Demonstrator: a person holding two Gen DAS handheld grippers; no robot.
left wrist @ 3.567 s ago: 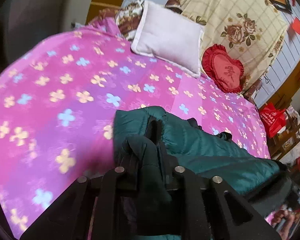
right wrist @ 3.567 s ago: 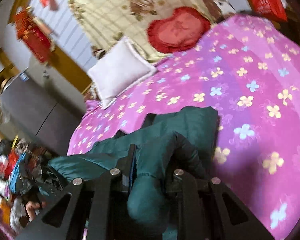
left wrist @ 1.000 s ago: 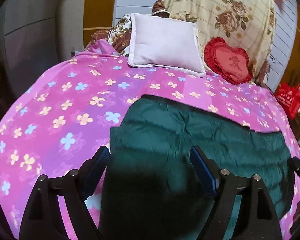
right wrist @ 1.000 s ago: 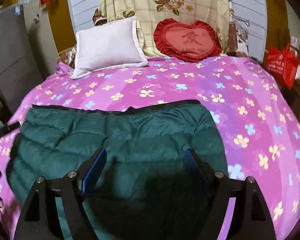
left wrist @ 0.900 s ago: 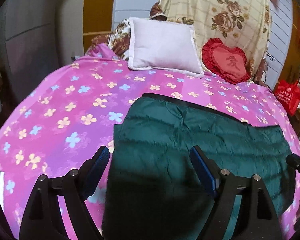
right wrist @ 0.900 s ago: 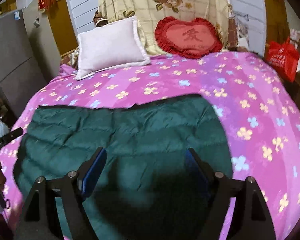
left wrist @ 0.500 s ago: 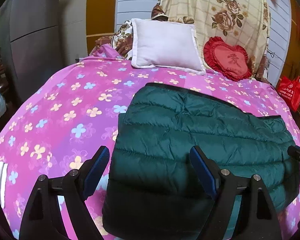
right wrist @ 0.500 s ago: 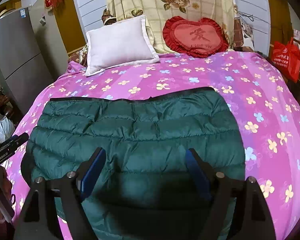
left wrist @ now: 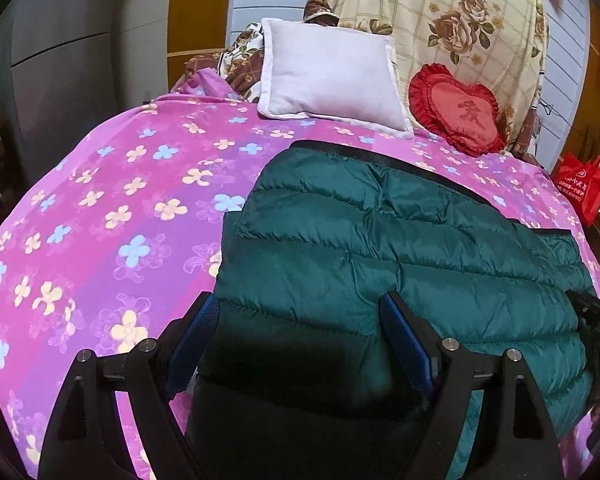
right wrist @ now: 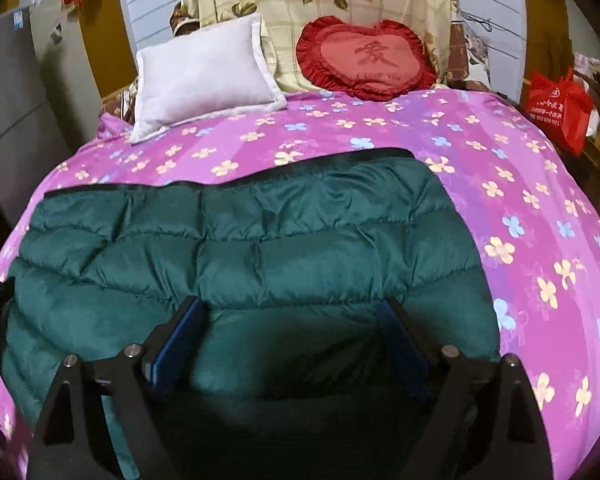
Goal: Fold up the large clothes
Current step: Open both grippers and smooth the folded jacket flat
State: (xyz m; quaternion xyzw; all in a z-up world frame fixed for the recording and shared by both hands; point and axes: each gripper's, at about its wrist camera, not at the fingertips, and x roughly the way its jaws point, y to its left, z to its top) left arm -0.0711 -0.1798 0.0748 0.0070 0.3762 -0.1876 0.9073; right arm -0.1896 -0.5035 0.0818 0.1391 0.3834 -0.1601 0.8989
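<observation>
Two grippers hover over one dark green quilted jacket spread flat on the bed; the garment lies on the pink flowered bedspread's near half, its long axis running across the bed from side to side; a black-trimmed straight edge faces the pillows at the head, while the puffier, rounded edge faces the cameras; quilting seams run parallel to that long axis. In the left wrist view the jacket fills the right of the bed and angles slightly, its far corner reaching toward the white pillow; in the right wrist view it fills the left and middle, leaving bare bedspread to the right. The left gripper stands wide, its blue pads apart above the jacket's near left part, pressing on nothing; the right gripper is also wide and its jaws are opening, with jacket fabric below and between the fingers but not pinched. A red heart-shaped cushion leans beside the white pillow against a floral blanket; a red bag sits off the bed's right side.
</observation>
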